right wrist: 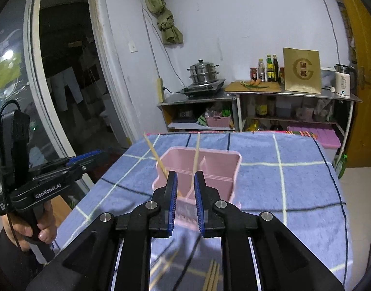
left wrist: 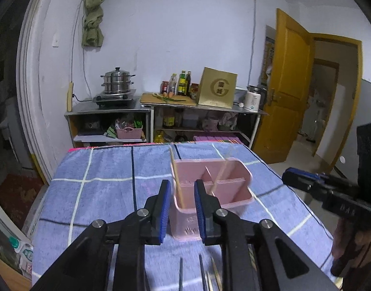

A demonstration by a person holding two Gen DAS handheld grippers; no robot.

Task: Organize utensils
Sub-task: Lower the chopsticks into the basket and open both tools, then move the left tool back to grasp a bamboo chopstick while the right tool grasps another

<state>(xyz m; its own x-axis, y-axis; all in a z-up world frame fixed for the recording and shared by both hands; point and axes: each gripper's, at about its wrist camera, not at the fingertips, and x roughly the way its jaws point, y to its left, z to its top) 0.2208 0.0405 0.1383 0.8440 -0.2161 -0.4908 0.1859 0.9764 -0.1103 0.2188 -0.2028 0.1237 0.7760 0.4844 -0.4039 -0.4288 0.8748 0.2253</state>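
1. Pink caddy [left wrist: 211, 189] sits mid-table on the blue cloth [left wrist: 100, 194]; two chopsticks [right wrist: 196, 160] lean inside.
2. More chopsticks [right wrist: 211, 278] lie near, below the grippers.
3. Left gripper [left wrist: 183, 189] and right gripper [right wrist: 185, 181]: jaws slightly apart, empty.
4. Sticks judged light, stiff, slippery; pinch mid-length.

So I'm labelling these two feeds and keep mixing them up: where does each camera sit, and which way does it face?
Left wrist view: rides the left gripper, facing the pink utensil caddy; the right gripper shows at right.
Right wrist view: rides the right gripper, facing the caddy; the left gripper and the hand holding it show at left.
Shared: caddy, chopsticks, blue checked cloth, steamer pot.
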